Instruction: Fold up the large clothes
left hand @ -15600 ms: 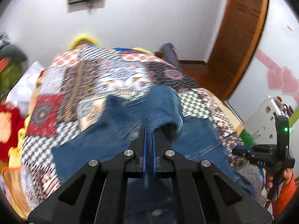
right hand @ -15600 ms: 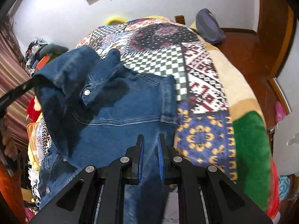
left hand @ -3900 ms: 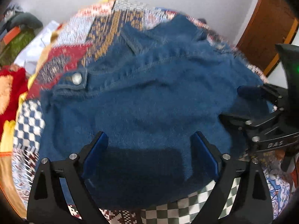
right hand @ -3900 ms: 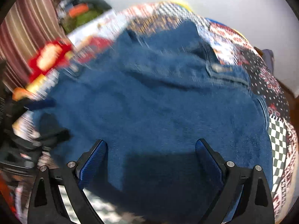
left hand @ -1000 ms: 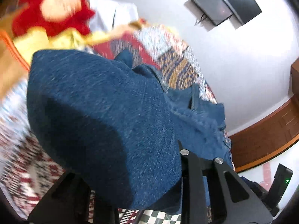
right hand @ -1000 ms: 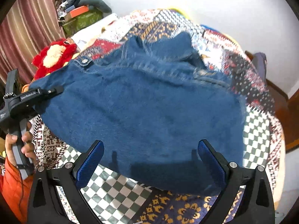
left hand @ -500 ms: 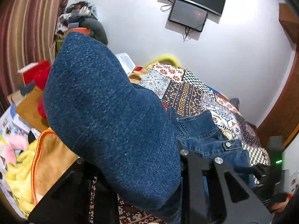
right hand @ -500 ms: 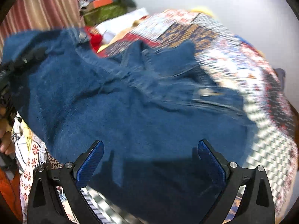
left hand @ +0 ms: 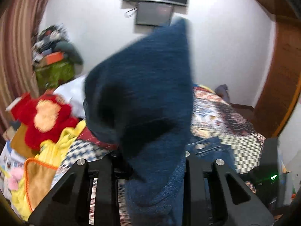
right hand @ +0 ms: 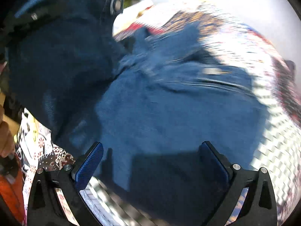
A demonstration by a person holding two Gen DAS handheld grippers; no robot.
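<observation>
Gripping a fold of the dark blue denim jacket [left hand: 143,98], the left gripper [left hand: 150,160] lifts it high above the colourful patchwork bedspread [left hand: 222,116]. The right gripper [right hand: 150,162] is released, fingers wide apart, over the jacket's near part lying on the bed.

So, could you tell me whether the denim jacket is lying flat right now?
No: one side is lifted. The left gripper holds a flap of the denim jacket raised, the rest lies on the quilt.

Both wrist views close over jacket [right hand: 169,103]
</observation>
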